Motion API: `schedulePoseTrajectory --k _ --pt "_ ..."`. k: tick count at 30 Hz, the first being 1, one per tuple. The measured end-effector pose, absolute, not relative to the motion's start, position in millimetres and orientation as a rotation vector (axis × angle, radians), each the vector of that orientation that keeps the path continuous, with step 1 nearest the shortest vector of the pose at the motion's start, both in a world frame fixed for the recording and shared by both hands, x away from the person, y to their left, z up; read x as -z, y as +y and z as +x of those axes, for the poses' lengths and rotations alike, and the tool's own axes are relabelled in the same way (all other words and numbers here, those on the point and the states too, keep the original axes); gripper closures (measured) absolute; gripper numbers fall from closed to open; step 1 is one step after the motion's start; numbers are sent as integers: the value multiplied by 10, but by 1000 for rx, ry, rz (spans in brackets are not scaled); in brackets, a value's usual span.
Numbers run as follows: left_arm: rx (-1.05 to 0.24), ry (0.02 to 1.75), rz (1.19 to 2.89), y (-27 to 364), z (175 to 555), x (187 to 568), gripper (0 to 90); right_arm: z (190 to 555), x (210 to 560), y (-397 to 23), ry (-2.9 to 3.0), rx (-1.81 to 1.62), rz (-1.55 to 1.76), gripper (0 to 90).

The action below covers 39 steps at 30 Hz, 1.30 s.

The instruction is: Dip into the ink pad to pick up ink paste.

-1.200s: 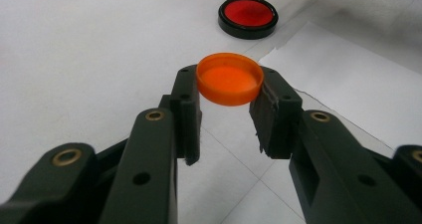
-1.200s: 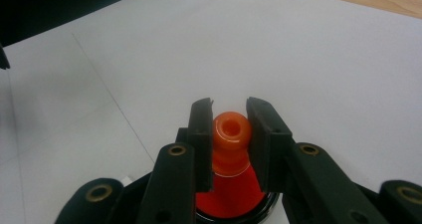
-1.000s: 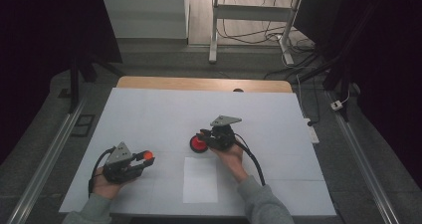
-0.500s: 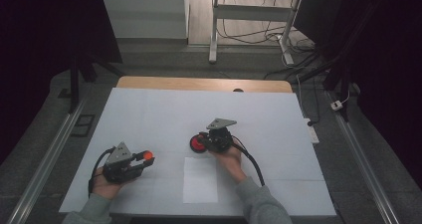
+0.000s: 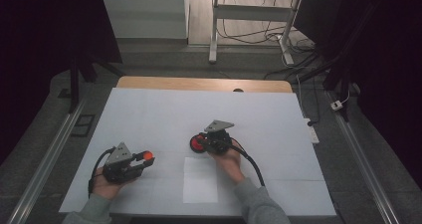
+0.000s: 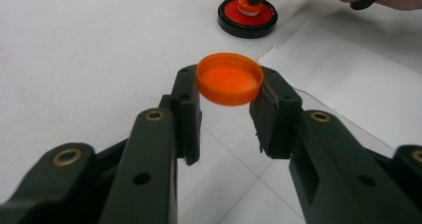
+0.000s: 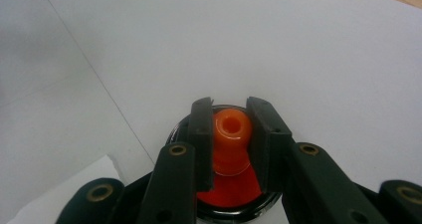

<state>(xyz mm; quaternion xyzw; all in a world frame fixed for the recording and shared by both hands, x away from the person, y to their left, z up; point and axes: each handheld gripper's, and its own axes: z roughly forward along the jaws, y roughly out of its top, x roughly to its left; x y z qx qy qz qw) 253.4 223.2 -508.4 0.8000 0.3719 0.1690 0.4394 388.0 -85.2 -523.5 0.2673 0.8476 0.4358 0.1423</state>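
Left gripper view has the left gripper (image 6: 230, 109) with its fingers pinching an orange cap (image 6: 230, 82) above the bench (image 5: 149, 114). Right gripper (image 7: 230, 147) is clamped on the orange spout (image 7: 231, 137) of a red-and-black container (image 5: 198, 144) mid-bench. Capping looks not yet done. No readable labels anywhere.

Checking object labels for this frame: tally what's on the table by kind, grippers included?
Round orange plastic cap, held in the left gripper: 1
Round red dish with black rim: 1
Orange funnel-shaped nozzle piece, held over the dish by the right gripper: 1
White paper sheet: 1
Grippers: 2
Total: 6
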Motion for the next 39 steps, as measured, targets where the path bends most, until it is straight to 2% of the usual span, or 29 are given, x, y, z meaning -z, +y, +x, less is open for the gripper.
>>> schedulePoseTrajectory --k 28,34,39 --pt "-420 928 1988 2240 2540 5087 651 3888 5231 -863 2446 -1270 768 724" --pt "-416 934 1984 2253 2549 5093 651 3923 5096 -1023 2323 -1452 863 724" --pt "-417 934 1984 2252 2548 5092 651 3905 5066 -1054 2343 -1444 855 724"
